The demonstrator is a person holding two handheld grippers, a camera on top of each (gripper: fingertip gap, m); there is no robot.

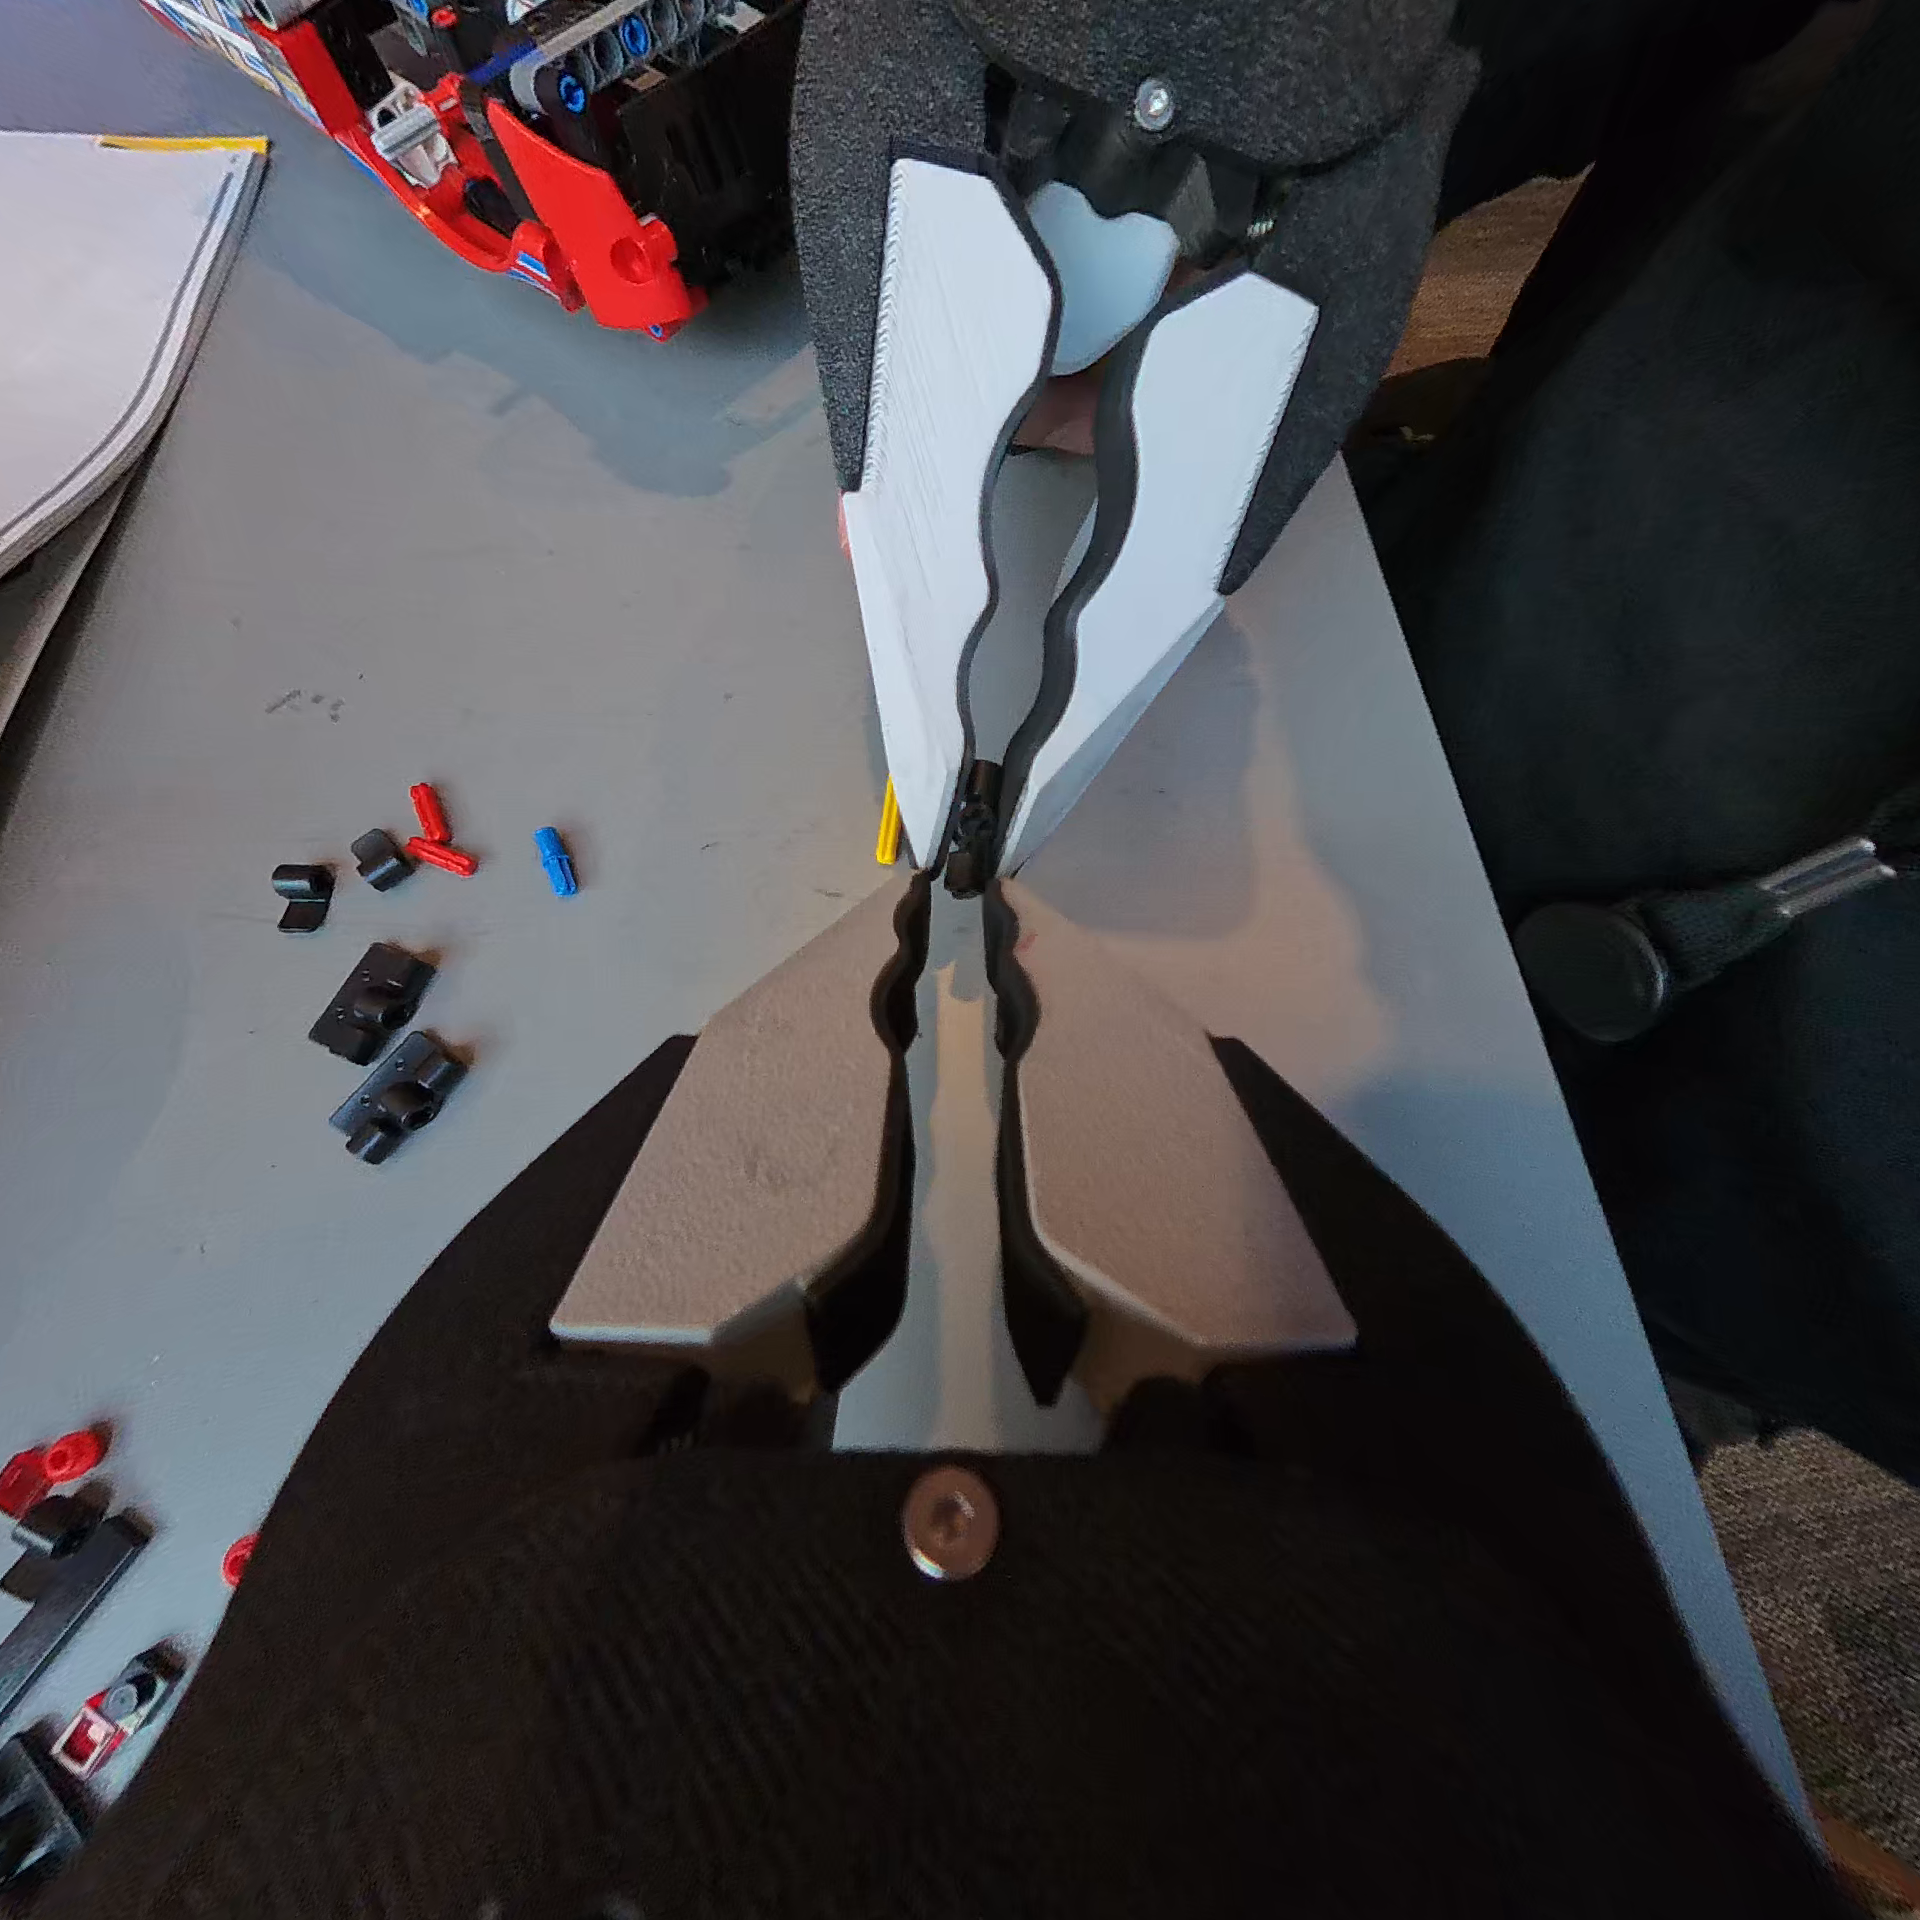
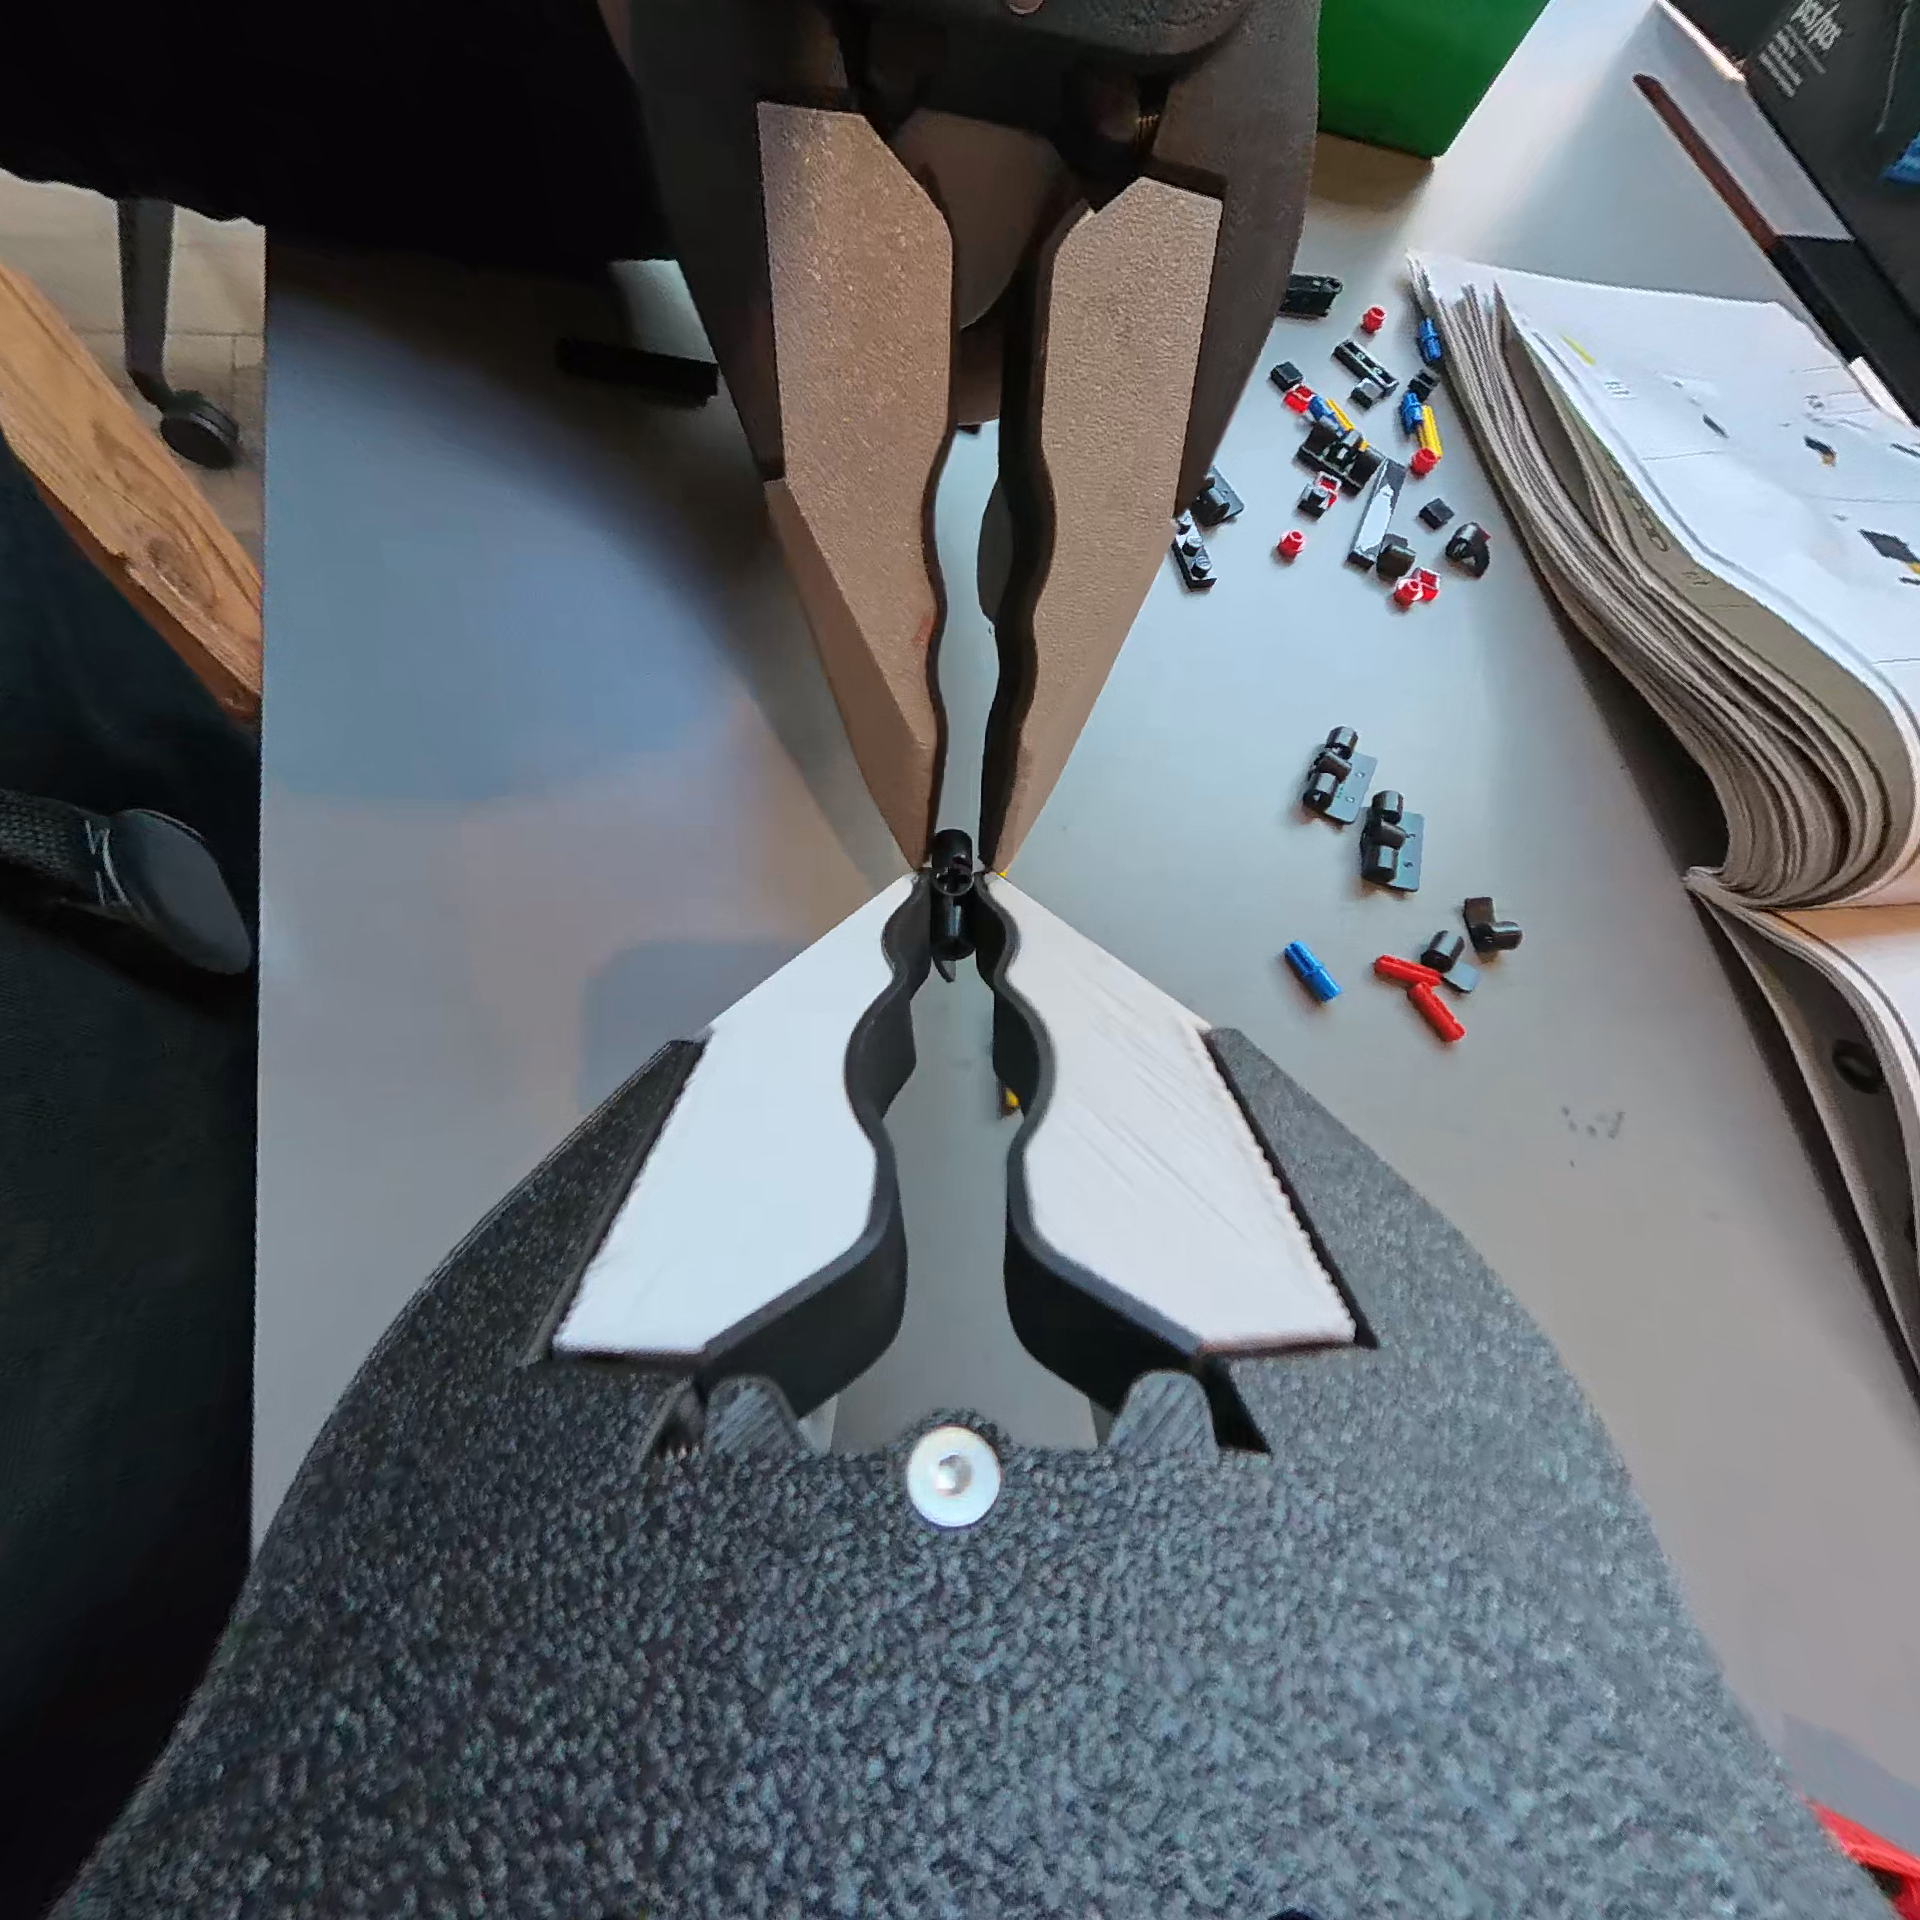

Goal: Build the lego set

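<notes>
A small black connector piece (image 2: 951, 914) is held just above the grey table (image 2: 520, 727) between both grippers, which meet tip to tip. My right gripper (image 2: 951, 904), with white fingers, is shut on its lower part. My left gripper (image 1: 958, 888), with tan fingers, closes on its other end; in the right wrist view the left gripper (image 2: 956, 854) comes down from the top. In the left wrist view the right gripper (image 1: 966, 857) comes from above with the connector (image 1: 975, 821) between its pads. A yellow piece (image 1: 886, 821) peeks out beside the right gripper's finger.
Loose red pins (image 1: 442, 842), a blue pin (image 1: 556, 860) and black brackets (image 1: 374, 1003) lie to the left. The red and black model (image 1: 540, 156) stands at the back. An open instruction booklet (image 2: 1714, 540), a pile of parts (image 2: 1361, 457) and a green box (image 2: 1423, 62) lie nearby. The table edge (image 1: 1455, 831) is close. The tips of both grippers are at nearly the same place. My right gripper's tips are some 8 centimetres from the blue pin (image 1: 556, 860). It turns up in the right wrist view (image 2: 1313, 962) as well.
</notes>
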